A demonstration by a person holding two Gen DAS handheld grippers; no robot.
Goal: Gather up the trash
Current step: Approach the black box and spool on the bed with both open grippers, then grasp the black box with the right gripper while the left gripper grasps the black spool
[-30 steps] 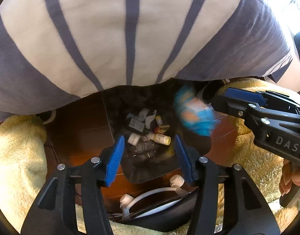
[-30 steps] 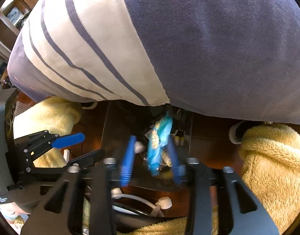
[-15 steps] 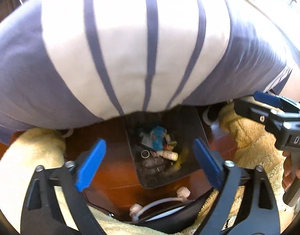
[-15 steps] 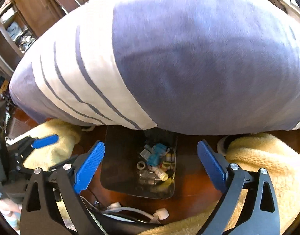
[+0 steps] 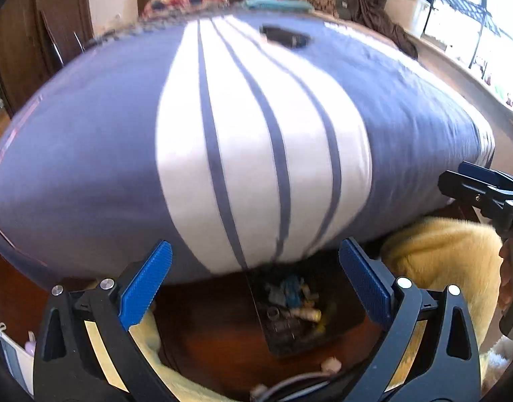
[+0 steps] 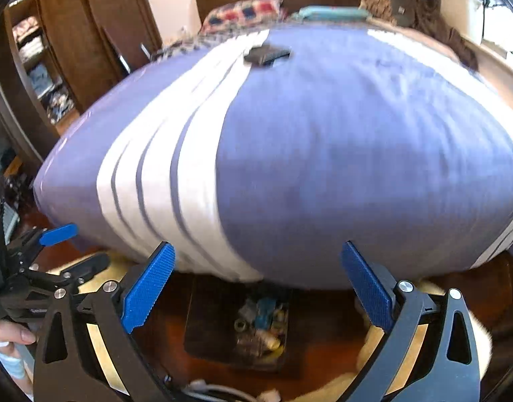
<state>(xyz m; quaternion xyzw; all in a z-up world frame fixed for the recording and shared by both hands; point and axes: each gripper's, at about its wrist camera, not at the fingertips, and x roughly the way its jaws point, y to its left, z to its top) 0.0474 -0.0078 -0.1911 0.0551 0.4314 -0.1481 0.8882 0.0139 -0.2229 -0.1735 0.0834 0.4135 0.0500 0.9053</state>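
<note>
A dark trash bin (image 5: 340, 321) stands on the wooden floor below the bed edge, also in the right wrist view (image 6: 206, 328). It holds small bottles, caps and a blue wrapper (image 5: 291, 293), which also shows in the right wrist view (image 6: 265, 311). My left gripper (image 5: 254, 284) is open and empty, raised above the bin. My right gripper (image 6: 258, 286) is open and empty, likewise above the bin. The right gripper also shows at the right edge of the left wrist view (image 5: 484, 191). The left gripper shows at the left edge of the right wrist view (image 6: 52, 254).
A bed with a purple and white striped cover (image 5: 256, 134) fills the view ahead. A small dark object (image 5: 283, 38) lies on it near the pillows. Yellow fluffy fabric (image 5: 441, 261) lies on both sides of the bin. A white cable (image 5: 290, 388) lies on the floor.
The right gripper opened and dropped the blue wrapper into the bin. Both grippers opened wide and rose, so the bed top came into view.
</note>
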